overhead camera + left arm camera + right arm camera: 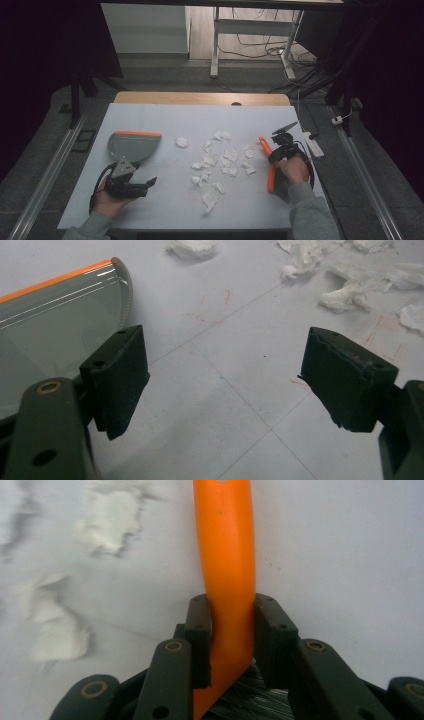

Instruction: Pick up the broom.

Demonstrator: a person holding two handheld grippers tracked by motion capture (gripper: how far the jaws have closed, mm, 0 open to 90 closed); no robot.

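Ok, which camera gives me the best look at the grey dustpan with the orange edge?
The high view: the whole dustpan lies flat at the table's left, beyond the open left gripper. The left gripper view catches part of its grey pan and orange edge beside the left jaw. The right gripper view looks at an orange brush handle instead.

grey sleeves (305, 212), black hand-held gripper (150, 182) jaws, brass rivets

Dustpan (133, 145) lies left of paper scraps (218, 160).

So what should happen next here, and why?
Probably the open left gripper should take hold of the dustpan beside it: the right gripper already clamps the orange brush, and paper scraps lie scattered between them.
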